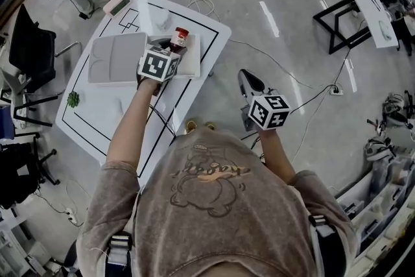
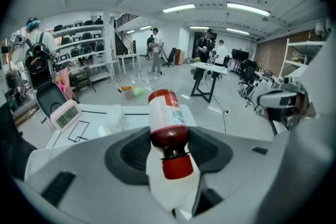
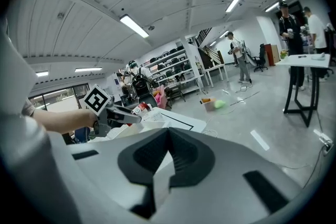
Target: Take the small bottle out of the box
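Red-capped and dark inside, the small bottle (image 1: 179, 37) sits clamped between the jaws of the left gripper (image 2: 169, 136), pinched just below its neck with the cap end towards the gripper and the labelled body pointing away. In the head view it hangs over the white half of the open box (image 1: 192, 56), beside the grey half. To finish well, I would keep the squeeze firm, since a grip so near the neck could let the bottle swing, lift it straight clear of the box wall, then carry it to a bare part of the table (image 1: 97, 120). The right gripper (image 1: 247, 78) is empty with its jaws together, held well off the table edge, so it blocks nothing. A clock (image 1: 118, 4) and a small green thing (image 1: 72, 99) lie well apart from the box.
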Tool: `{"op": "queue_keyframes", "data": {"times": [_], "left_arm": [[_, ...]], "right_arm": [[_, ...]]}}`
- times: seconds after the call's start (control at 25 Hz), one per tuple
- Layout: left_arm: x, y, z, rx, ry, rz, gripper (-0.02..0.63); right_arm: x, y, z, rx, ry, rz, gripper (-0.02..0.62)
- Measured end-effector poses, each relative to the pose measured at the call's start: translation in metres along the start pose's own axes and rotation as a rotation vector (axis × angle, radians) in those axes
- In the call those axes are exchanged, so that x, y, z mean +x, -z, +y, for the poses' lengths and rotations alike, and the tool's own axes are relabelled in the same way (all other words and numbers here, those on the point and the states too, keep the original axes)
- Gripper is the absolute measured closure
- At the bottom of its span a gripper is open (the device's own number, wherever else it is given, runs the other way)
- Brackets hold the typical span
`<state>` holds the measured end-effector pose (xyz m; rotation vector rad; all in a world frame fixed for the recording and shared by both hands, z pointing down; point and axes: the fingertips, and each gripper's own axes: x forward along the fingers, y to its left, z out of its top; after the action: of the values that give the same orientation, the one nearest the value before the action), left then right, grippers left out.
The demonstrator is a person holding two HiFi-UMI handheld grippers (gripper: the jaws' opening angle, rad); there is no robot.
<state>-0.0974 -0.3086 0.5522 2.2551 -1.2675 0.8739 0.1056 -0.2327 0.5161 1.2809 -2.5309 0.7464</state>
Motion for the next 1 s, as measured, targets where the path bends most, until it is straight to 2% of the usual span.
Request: {"op": "queue_keyframes", "data": {"times": [0.32,0.56,0.84,1.0], "left_arm": [[-0.065,-0.032,-0.015,-0.043,0.009,-0.247,0.383],[-0.112,-0.043,-0.017,-0.083,-0.01,-0.43,0.383],[-0.15,-0.032,-0.017,-0.152,-0.038,-0.58,0.383],[-0.157,-0.019,-0.021,-0.176,-0.044,-0.634,0.383]], "right_arm": [[0.007,-0.006,0.019,-0.042,-0.064,-0.012,0.598],[0.014,-0.015,0.031,-0.082,-0.108,-0.038,0.598],[0.019,-0.026,0.04,-0.112,-0.138,-0.071,0.599],[0.021,-0.029,0.047,-0.15,-0.158,-0.085,0.598]]}}
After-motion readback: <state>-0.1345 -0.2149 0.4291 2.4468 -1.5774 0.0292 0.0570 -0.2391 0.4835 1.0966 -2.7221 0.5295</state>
